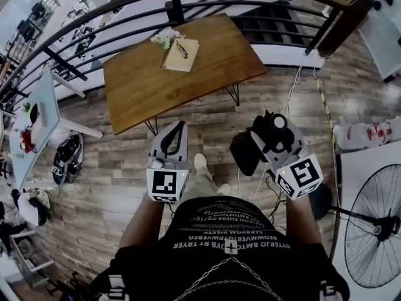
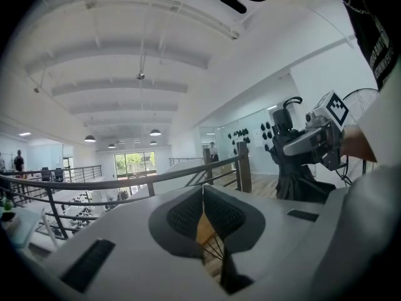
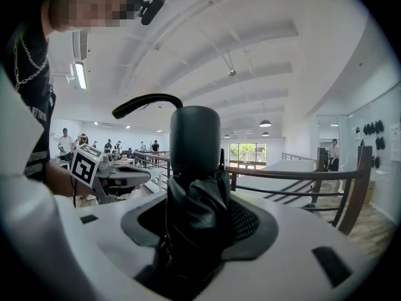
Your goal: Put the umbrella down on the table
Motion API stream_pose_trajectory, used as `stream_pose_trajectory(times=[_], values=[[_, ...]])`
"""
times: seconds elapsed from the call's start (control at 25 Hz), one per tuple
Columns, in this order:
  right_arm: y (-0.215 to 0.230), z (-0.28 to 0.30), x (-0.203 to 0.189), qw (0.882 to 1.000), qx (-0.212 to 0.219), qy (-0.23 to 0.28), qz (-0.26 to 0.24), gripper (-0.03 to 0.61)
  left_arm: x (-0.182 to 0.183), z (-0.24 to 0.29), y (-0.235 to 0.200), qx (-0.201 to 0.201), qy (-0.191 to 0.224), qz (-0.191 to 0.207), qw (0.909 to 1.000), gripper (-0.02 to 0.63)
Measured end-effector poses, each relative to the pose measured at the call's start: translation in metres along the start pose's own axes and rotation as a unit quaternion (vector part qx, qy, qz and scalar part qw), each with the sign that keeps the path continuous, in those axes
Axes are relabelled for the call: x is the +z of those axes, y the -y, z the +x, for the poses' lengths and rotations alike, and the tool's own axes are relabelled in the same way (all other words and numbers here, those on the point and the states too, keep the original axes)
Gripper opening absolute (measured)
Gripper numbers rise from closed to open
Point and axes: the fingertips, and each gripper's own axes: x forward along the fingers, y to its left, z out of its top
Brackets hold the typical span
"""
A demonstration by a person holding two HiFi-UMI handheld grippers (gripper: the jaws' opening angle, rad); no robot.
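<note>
Closest in: the right tool (image 3: 202,209) has its jaws clamped on the umbrella (image 3: 195,187), a black folded one. The pads squeeze the bunched fabric right under the handle (image 3: 195,140). The handle sticks up at 12 o'clock out of the jaws, with a thin strap loop (image 3: 145,100) curling off toward 10 o'clock. In the head view the fabric bundle bulges out on that tool's 9 o'clock side, and the round end of the handle sits at about its 12 o'clock.

The left tool (image 2: 203,196) is near it, off at its 9 o'clock, jaws together at the tips with nothing between them. It isn't touching the umbrella. Both tools are held out in front of the person's chest, over the wood-plank floor (image 1: 113,187), so the umbrella is up in the air and touches only the right tool.

A bit further out at 12 o'clock is the table (image 1: 213,68), brown wood on thin dark legs, well apart from the umbrella. On its far part, around 11 o'clock, there's a notebook (image 1: 182,54) with a small bunch of flowers (image 1: 164,37) just behind it. Off at 9 o'clock some shoes (image 1: 66,155) lie on the floor, and at 4 o'clock there's a standing fan (image 1: 376,231). Past the table a dark railing (image 1: 177,8) runs across.
</note>
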Motion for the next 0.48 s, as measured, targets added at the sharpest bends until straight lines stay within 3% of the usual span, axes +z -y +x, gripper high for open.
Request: stream_pose_trajectory(times=[0.48], values=[[0.040, 0.056, 0.018, 1.000, -0.010, -0.010, 0.007, 0.244, 0.003, 0.073, -0.034, -0.022, 0.003, -0.009, 0.9997, 0.031]])
